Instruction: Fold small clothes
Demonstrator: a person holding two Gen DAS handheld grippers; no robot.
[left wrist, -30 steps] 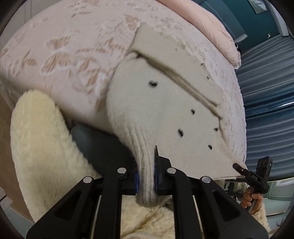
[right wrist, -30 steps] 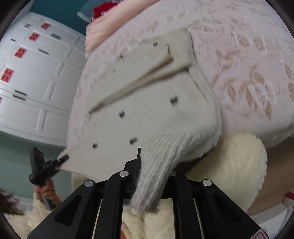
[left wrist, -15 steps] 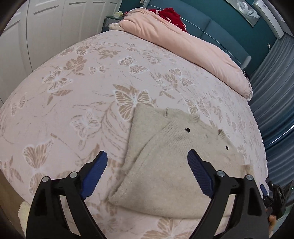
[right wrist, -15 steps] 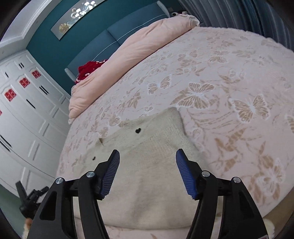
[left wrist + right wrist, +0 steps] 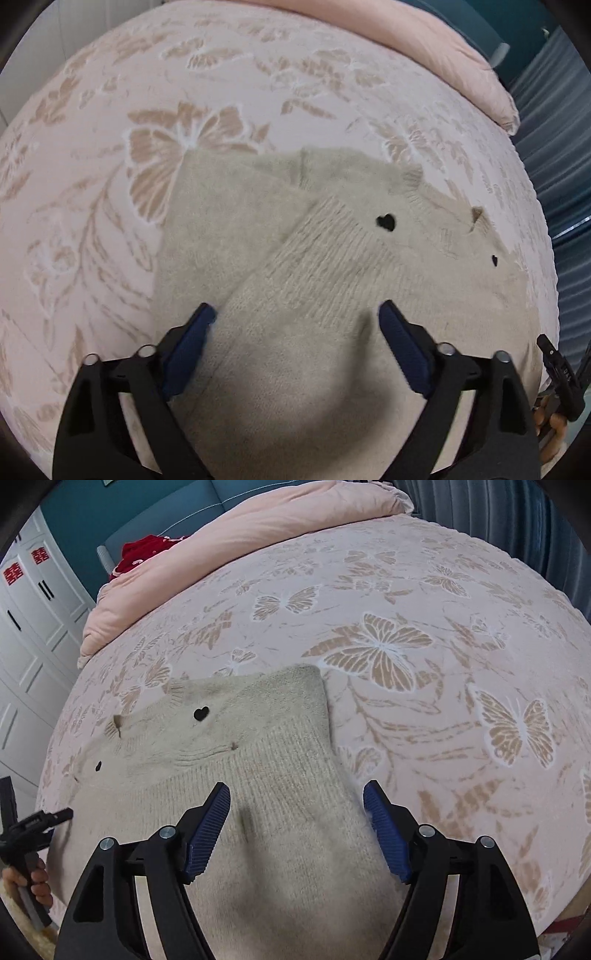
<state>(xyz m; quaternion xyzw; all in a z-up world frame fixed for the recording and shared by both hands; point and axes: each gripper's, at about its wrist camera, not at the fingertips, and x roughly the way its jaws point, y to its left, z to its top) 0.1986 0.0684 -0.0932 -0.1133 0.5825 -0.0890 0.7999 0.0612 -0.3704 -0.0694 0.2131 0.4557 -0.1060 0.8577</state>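
A small beige knit sweater (image 5: 332, 280) with black heart marks lies folded on the bed, its ribbed hem laid up over the body. It also shows in the right wrist view (image 5: 258, 775). My left gripper (image 5: 295, 321) is open and empty, jaws spread just above the sweater's near left part. My right gripper (image 5: 297, 801) is open and empty over the sweater's near right part. Each gripper shows at the edge of the other's view: the right one (image 5: 561, 376) and the left one (image 5: 33, 823).
The bed has a pink cover with tan butterflies (image 5: 406, 627). A pink duvet (image 5: 240, 542) and a red item (image 5: 142, 552) lie at the head. White wardrobe doors (image 5: 26, 602) stand to the left, blue curtains (image 5: 561, 110) to the right.
One second ago both grippers were shut on the sweater's ribbed hem, lifting it. They let go, opened, and now hover low over the folded sweater.
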